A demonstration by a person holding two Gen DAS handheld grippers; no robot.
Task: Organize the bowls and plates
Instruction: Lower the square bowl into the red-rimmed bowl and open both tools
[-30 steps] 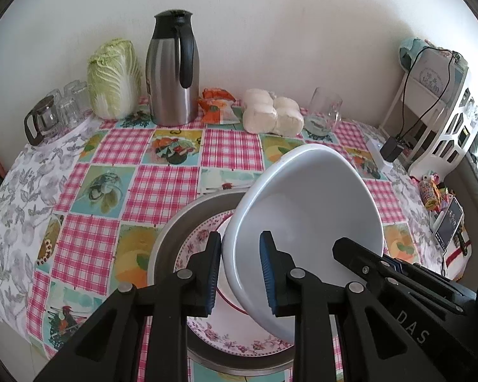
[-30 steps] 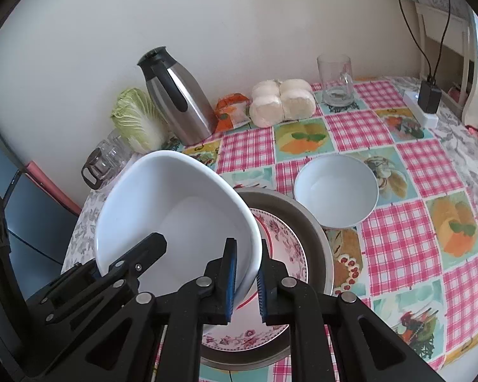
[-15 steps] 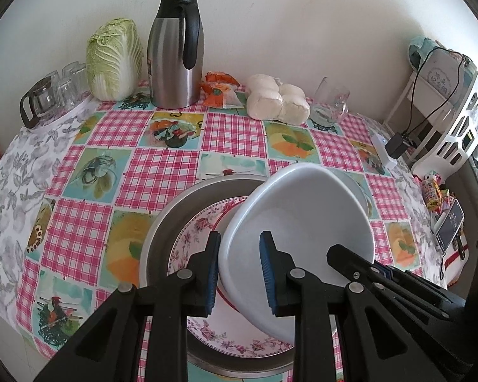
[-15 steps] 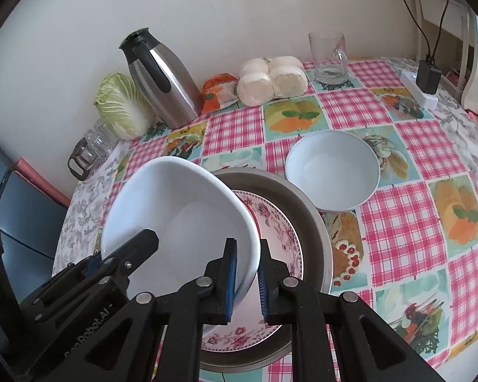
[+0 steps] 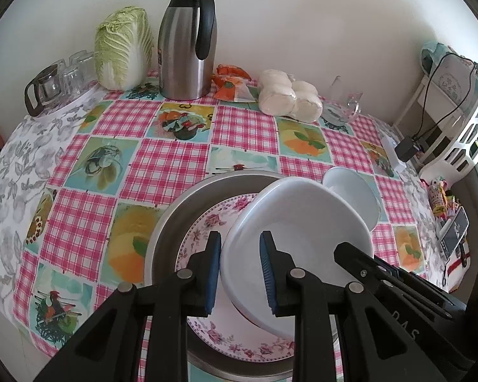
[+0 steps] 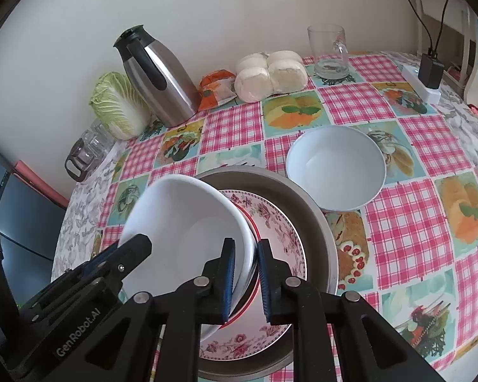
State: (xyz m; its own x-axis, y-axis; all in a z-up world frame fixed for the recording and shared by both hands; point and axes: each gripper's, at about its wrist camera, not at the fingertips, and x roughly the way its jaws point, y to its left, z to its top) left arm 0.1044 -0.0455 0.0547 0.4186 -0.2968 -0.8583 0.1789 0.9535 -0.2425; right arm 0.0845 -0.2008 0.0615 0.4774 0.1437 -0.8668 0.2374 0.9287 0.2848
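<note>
A large white bowl [image 5: 296,222] [image 6: 181,222] hangs tilted over a floral plate [image 5: 207,229] [image 6: 277,232] that lies in a grey metal pan [image 5: 175,216] [image 6: 315,222]. The bowl's low side is right at the plate; I cannot tell whether they touch. My left gripper [image 5: 240,270] is shut on the bowl's near rim, one pad outside and one inside. My right gripper [image 6: 247,278] clamps the opposite rim, with a thin sliver showing beside its outer pad. A smaller white bowl [image 6: 334,168] [image 5: 353,197] stands on the tablecloth just right of the pan.
Along the back wall stand a steel thermos [image 5: 188,41], a cabbage [image 5: 121,47], wrapped buns [image 5: 286,95], an orange packet [image 5: 229,86] and a glass mug [image 6: 328,51]. A glass jug [image 5: 44,89] sits far left. A power strip [image 6: 427,86] lies near the right table edge.
Both grippers have sunk with the large bowl, which now sits lower over the floral plate. The small bowl has come into the left wrist view.
</note>
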